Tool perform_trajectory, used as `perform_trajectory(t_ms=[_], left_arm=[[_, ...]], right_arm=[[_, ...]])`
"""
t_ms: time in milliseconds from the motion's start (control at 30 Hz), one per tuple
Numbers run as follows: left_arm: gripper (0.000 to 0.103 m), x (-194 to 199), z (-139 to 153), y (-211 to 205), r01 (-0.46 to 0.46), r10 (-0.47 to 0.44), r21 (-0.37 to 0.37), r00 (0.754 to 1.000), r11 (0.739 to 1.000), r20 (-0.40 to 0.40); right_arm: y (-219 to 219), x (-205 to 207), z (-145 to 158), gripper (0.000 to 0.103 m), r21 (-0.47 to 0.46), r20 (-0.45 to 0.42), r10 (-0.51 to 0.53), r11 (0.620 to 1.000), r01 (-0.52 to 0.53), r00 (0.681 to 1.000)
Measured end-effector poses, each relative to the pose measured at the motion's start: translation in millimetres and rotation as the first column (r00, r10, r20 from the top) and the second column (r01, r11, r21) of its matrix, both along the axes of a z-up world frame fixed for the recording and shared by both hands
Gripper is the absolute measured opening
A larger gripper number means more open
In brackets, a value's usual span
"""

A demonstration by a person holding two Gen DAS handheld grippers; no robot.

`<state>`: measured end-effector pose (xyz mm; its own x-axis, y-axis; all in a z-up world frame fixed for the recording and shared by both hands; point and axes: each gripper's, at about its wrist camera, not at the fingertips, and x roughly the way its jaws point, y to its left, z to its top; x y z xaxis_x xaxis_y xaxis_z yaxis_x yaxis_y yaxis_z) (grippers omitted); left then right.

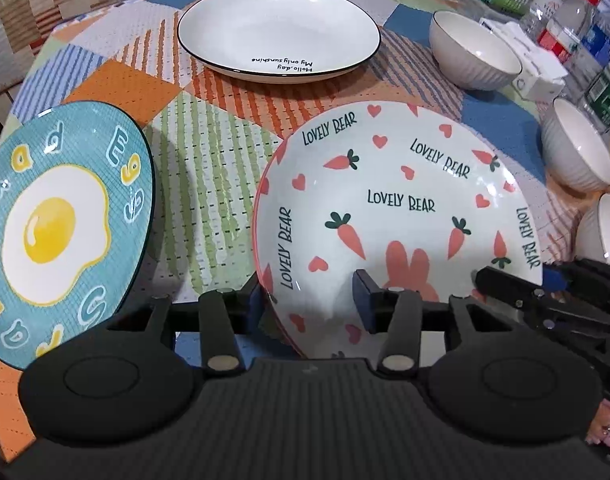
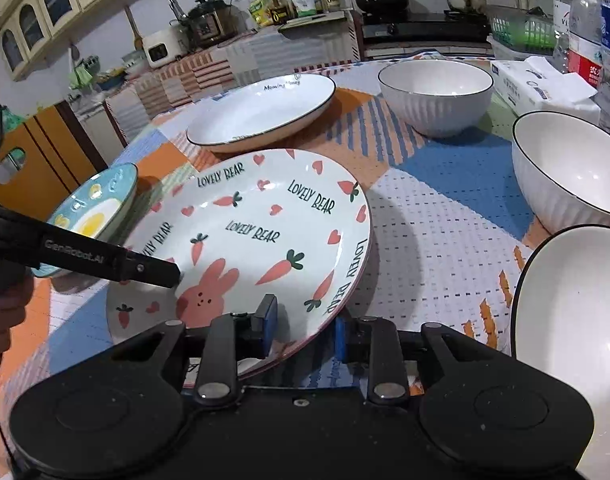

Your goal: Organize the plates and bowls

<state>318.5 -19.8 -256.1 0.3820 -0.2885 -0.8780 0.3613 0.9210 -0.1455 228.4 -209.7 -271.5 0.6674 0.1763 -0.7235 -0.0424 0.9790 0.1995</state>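
At the counter's near edge, the bunny plate is straddled by both grippers. The left gripper has one finger outside the plate's left rim and one over the inside; the right gripper likewise brackets the near-right rim. Both sets of fingers stand partly open, and whether the pads press on the rim I cannot tell, so the hold looks loose at best.

To do this step well, I judge the pads should seat squarely on opposite rims and the plate stay level, since glazed ceramic slips easily.

The egg plate lies near the left edge, empty. Farther back, the black-rimmed plate near the far edge is empty too. Along the right edge, three white bowls, nearest, middle and farthest, hold nothing.
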Motion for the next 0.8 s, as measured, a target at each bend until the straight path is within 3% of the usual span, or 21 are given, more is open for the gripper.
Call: perform_trajectory(t_ms=[133, 300, 567, 800], left_arm=[[0.047, -0.6, 0.8, -0.8, -0.036, 0.036, -0.001, 0.999, 0.999, -0.025], [0.049, -12.5, 7.5, 3.7, -0.056, 0.057, 0.022, 0.998, 0.998, -0.040], [0.050, -36.7, 44.7, 16.5, -0.049, 0.050, 0.046, 0.999, 0.998, -0.022], [0.054, -62.0, 87.1, 25.5, -0.011, 0.009, 0.068, 0.999, 0.998, 0.038]], right_arm=[[2.8, 3.4, 2.2, 0.039, -0.015, -0.037, -0.018, 1.000, 0.018, 0.999], [6.3, -3.7, 14.6, 0.042, -0.121, -0.040, -0.033, 0.992, 0.028, 0.999], [-7.9, -22.9, 44.4, 0.045, -0.118, -0.060, -0.013, 0.993, 0.006, 0.998], [-19.3, -36.1, 84.1, 0.046, -0.054, -0.045, 0.008, 0.998, -0.011, 0.999]])
